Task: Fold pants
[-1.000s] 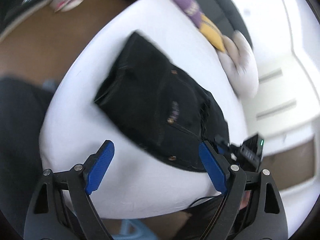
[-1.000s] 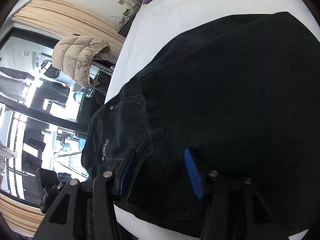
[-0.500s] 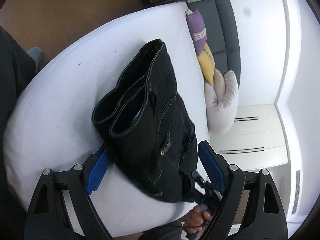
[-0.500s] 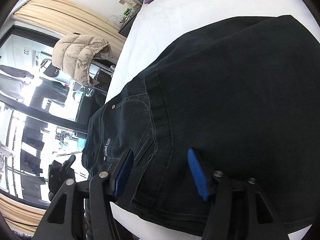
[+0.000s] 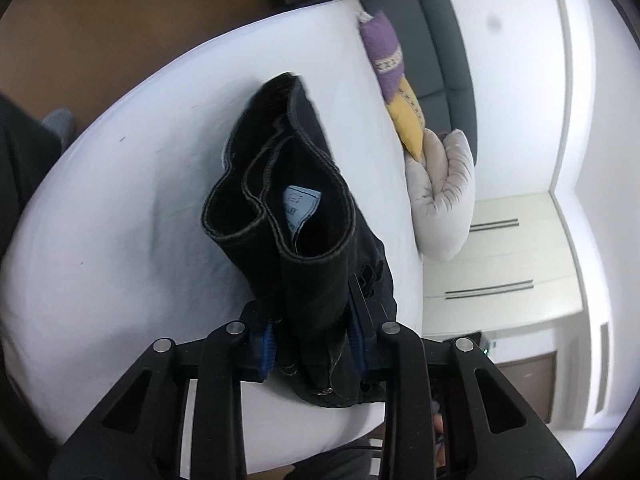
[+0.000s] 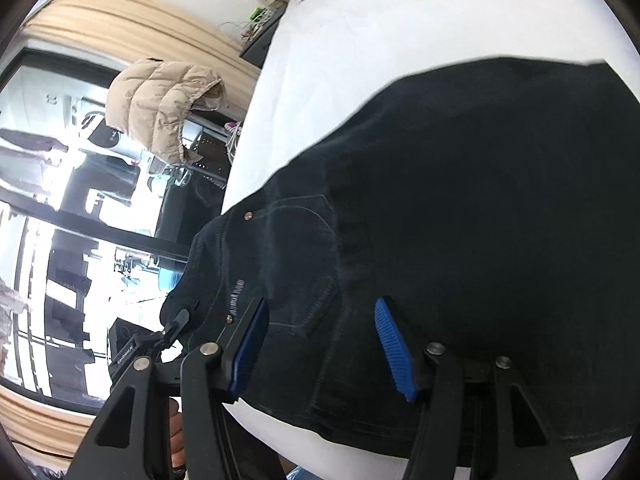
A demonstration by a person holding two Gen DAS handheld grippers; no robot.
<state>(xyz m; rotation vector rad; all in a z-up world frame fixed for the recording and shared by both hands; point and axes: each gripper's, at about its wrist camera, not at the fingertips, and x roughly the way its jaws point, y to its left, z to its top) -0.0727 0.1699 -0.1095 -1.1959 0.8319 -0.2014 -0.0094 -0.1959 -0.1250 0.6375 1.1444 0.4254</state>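
The black pants [image 5: 304,216] lie folded on the white bed [image 5: 120,208]. My left gripper [image 5: 312,336] is shut on the near edge of the folded stack, with its open waistband and a light blue label facing me. In the right wrist view the pants [image 6: 460,208] spread wide across the bed, a back pocket and rivets showing. My right gripper [image 6: 324,344] is open, its blue pads over the pocket area near the bed's front edge. The left gripper's tip [image 6: 176,326] shows at the pants' left edge.
Purple, yellow and grey cushions [image 5: 404,108] lie along the bed's far side by a dark headboard. White cabinets [image 5: 500,260] stand to the right. A beige puffer jacket [image 6: 160,112] hangs by the window beyond the bed's left edge. Brown floor [image 5: 100,32] lies beyond.
My left gripper has closed on the pants' edge; it was open around them half a second ago. The right gripper stays open and has shifted slightly over the pocket.
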